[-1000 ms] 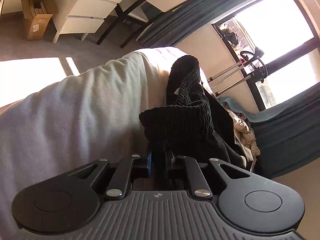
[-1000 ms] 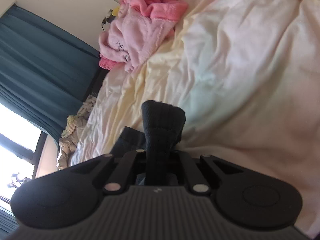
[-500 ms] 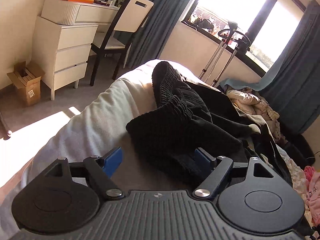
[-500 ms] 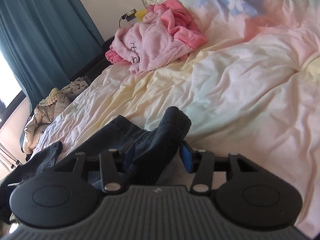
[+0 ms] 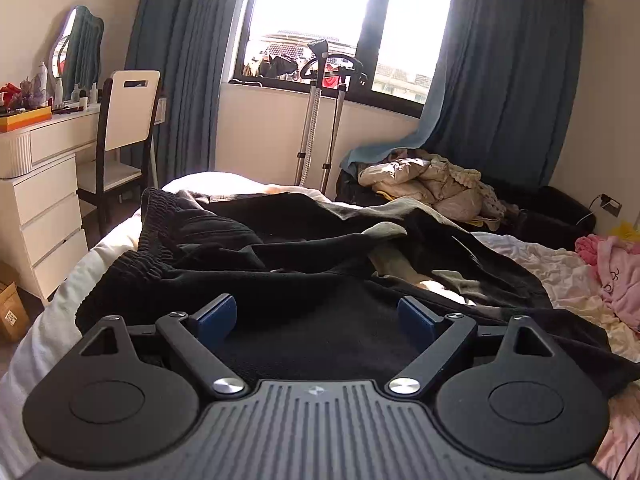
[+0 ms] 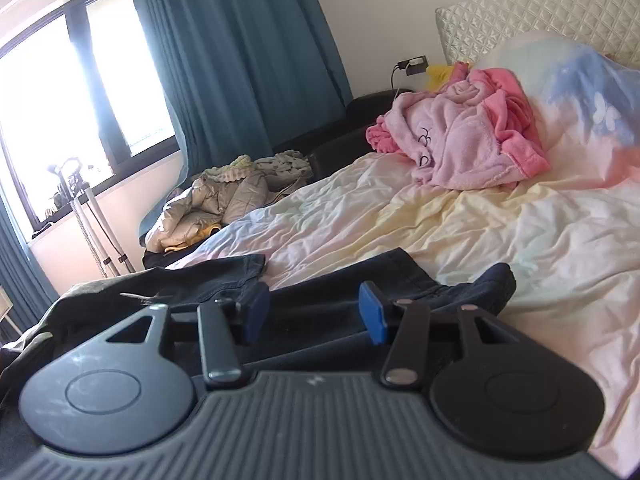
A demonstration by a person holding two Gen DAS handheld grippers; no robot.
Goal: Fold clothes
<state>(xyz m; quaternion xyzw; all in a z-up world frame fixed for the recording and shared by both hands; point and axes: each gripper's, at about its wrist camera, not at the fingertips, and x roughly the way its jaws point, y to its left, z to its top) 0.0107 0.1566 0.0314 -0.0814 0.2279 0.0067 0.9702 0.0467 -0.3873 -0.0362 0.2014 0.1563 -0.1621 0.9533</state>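
Note:
A black garment with a ribbed elastic waistband (image 5: 304, 280) lies spread across the foot of the bed. My left gripper (image 5: 316, 316) hovers just above its near part, open, nothing between the blue pads. In the right wrist view the same dark garment (image 6: 340, 292) lies flat on the pale sheet (image 6: 460, 240), one corner sticking up at the right. My right gripper (image 6: 314, 314) is open over it, its blue pads apart and holding nothing.
A pink fleece garment (image 6: 460, 144) is heaped near the pillow and headboard (image 6: 520, 16). A beige jacket (image 5: 432, 184) lies on a dark bench by the window. White drawers (image 5: 40, 216), a chair (image 5: 124, 128) and a metal stand (image 5: 320, 120) line the left side.
Both grippers opened and let go of the black garment. It now lies on the bed, and both cameras have tilted up toward a level view of the room.

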